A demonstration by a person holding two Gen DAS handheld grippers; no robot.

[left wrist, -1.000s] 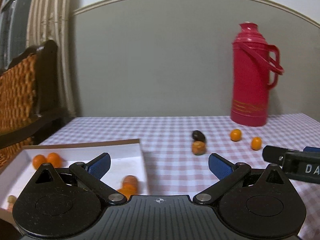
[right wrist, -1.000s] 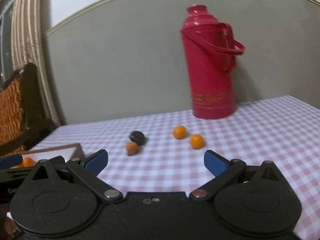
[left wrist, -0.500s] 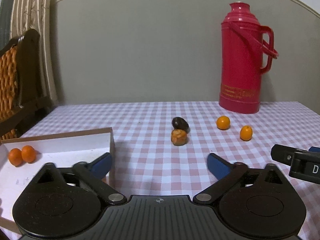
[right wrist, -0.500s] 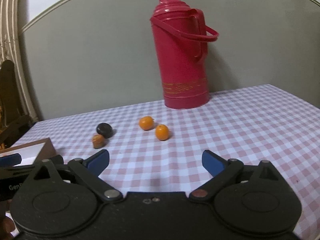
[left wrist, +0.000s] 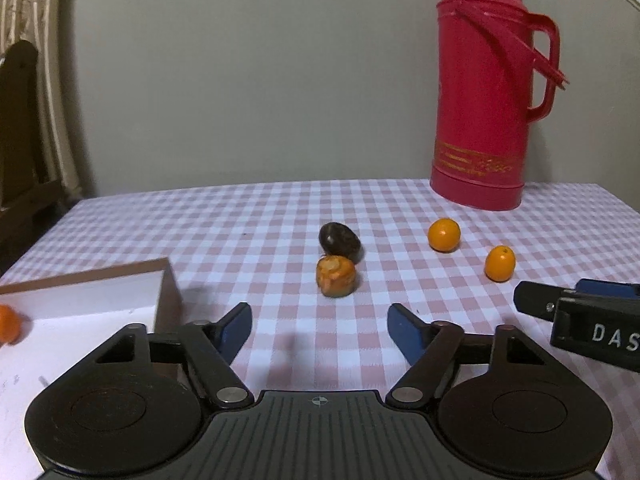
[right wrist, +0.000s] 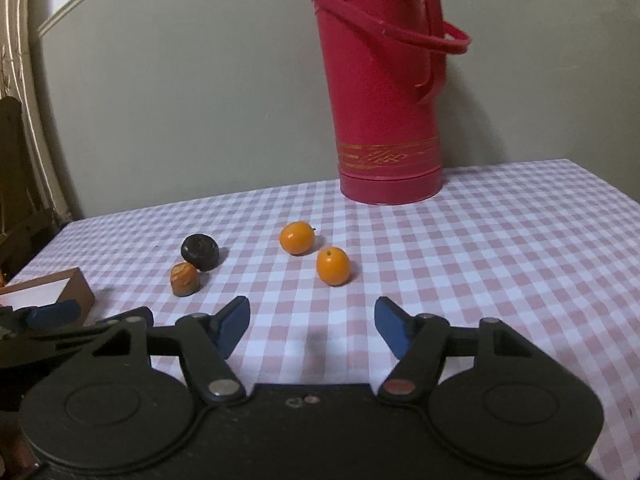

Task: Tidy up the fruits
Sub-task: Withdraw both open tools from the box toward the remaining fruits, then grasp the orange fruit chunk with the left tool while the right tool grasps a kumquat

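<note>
So, quick rundown of the table:

Left gripper (left wrist: 319,330): wide open at the bottom of the left wrist view, blue pads spread, nothing between them, sitting over the checked tablecloth (left wrist: 260,220).

Right gripper (right wrist: 312,326): same deal, jaws apart and empty, low centre of its own view. Its tip also pokes in at the right edge of the left view.

Brown-orange fruit (left wrist: 336,275): middle of the left view, straight ahead of the left gripper's gap, touching or nearly touching the dark one behind it.

Dark fruit (left wrist: 339,238): just above the brown-orange one in frame, a blackish lump.

Two small oranges: one round orange (left wrist: 444,234) right of centre, and an oval orange (left wrist: 500,263) lower right of it, near each other but apart. In the right wrist view they're mid-frame, above that gripper.

Box (left wrist: 166,280): lower left of the left view, white inside with a brown rim, and a boxed orange (left wrist: 8,323) is cut off by the left edge.

Red thermos (left wrist: 484,92): upright in the upper right, at the back of the table by the grey wall.
</note>
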